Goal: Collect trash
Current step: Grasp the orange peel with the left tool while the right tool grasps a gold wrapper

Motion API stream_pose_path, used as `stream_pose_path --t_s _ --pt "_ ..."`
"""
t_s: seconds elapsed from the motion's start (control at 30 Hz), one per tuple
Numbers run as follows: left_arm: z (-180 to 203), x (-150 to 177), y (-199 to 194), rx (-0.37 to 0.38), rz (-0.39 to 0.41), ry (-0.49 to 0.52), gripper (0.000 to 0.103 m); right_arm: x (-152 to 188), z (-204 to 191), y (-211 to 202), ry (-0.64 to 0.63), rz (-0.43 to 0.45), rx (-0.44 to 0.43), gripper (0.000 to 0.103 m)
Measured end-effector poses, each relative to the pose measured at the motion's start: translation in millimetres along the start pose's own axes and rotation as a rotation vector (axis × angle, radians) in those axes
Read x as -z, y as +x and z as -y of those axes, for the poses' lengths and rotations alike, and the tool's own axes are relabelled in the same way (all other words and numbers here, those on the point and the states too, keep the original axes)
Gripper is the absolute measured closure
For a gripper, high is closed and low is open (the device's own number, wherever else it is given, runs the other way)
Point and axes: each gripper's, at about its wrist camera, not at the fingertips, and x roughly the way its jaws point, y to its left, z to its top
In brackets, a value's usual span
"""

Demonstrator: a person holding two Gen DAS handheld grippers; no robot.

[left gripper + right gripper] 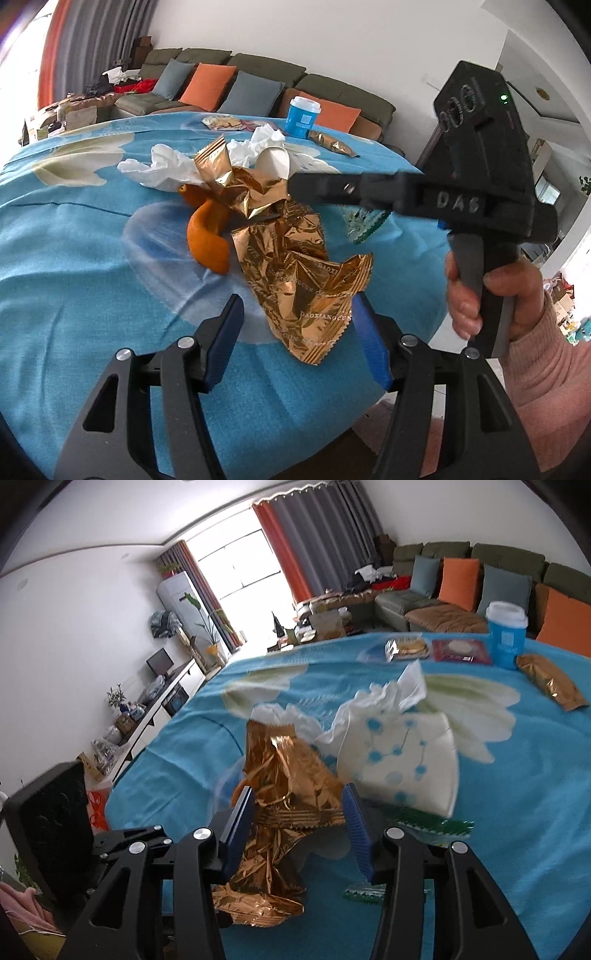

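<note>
Blue tablecloth [74, 258]: gold wrappers [295, 280] heaped, orange peel [207, 240] half-buried (paper cup [402, 760] squashed).

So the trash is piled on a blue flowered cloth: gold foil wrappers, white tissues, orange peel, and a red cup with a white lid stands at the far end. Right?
Nearly. The cup is blue, not red; both wrist views show it. The gold foil wrappers, white tissues, orange peel and blue flowered cloth are as you say.
</note>
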Motion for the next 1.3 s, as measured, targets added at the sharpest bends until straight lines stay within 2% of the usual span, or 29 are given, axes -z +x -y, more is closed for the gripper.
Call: stream_pose_path --t_s 0.1,0.17,0.23,0.3,0.4,0.47,0.5,0.53,0.57,0.63,0.7,0.77,0.8,0.93,0.97,1.03,1.1,1.17,1.2,1.23,1.3 --pt "-2.2 -1.4 0.4 -0.005 -0.002 -0.006 0.041 0.8 -2.5 7.3 -0.007 -0.019 -0.004 0.053" --pt "-3.3 -2.1 1.6 -0.004 -0.004 -0.008 0.04 1.9 -2.8 9.5 -0.008 -0.019 -0.017 0.064" --pt "-5.7 -3.0 2.4 0.002 -0.006 -0.015 0.04 1.0 -0.8 9.9 -0.004 -0.02 -0.033 0.091" --pt "-7.6 -3.2 2.3 0.009 -0.008 -0.019 0.039 2.5 2.4 9.6 0.004 -0.016 -0.042 0.097" --pt "-10.1 -4.6 4.5 0.026 -0.012 -0.029 0.04 3.9 8.4 7.7 0.026 -0.008 -0.062 0.099" --pt "-10.9 -5.4 6.8 0.04 -0.018 -0.032 0.047 4.2 12.0 6.5 0.043 -0.005 -0.07 0.099" --pt "-11.3 -6.3 9.1 0.048 -0.028 -0.035 0.058 4.0 13.1 5.8 0.05 -0.004 -0.076 0.099" --pt "-11.1 -6.7 11.3 0.048 -0.034 -0.034 0.064 3.4 13.3 5.3 0.052 -0.003 -0.075 0.099" --pt "-10.8 -6.5 12.1 0.04 -0.035 -0.031 0.067 3.5 13.5 4.4 0.052 -0.001 -0.073 0.099" --pt "-10.5 -6.9 12.9 0.017 -0.036 -0.021 0.084 3.3 13.5 2.4 0.058 0.002 -0.077 0.097" --pt "-12.0 -7.2 13.1 0.018 -0.04 -0.027 0.095 2.9 13.8 1.3 0.062 0.0 -0.078 0.093" --pt "-14.3 -6.8 13.1 0.022 -0.04 -0.039 0.096 3.7 13.7 -2.1 0.061 0.004 -0.09 0.08" --pt "-15.3 -6.6 12.7 0.021 -0.038 -0.041 0.096 4.5 13.6 -3.7 0.057 0.004 -0.09 0.07" --pt "-13.8 -6.7 3.7 -0.015 -0.006 -0.023 0.093 11.9 8.2 -12.4 0.016 -0.016 -0.086 0.059" --pt "-14.4 -7.9 0.0 -0.03 0.009 -0.017 0.09 14.4 6.0 -13.4 0.002 -0.028 -0.088 0.059" --pt "-18.3 -10.9 -7.1 -0.055 0.035 -0.021 0.07 19.7 0.9 -13.2 -0.03 -0.05 -0.076 0.059" --pt "-25.7 -17.2 -10.3 -0.092 0.054 -0.029 0.064 24.2 -4.4 -9.6 -0.063 -0.074 -0.058 0.063" --pt "-32.7 -22.5 -11.0 -0.124 0.06 -0.045 0.064 27.4 -7.4 -6.3 -0.072 -0.09 -0.064 0.078" --pt "-38.5 -26.4 -9.5 -0.126 0.056 -0.058 0.064 28.4 -8.2 -5.1 -0.072 -0.093 -0.069 0.091" --pt "-41.3 -29.1 -8.1 -0.128 0.053 -0.062 0.064 29.4 -9.0 -4.5 -0.073 -0.093 -0.072 0.094" --pt "-46.2 -34.9 -2.2 -0.143 0.032 -0.062 0.064 28.1 -9.5 -4.9 -0.074 -0.086 -0.077 0.094"
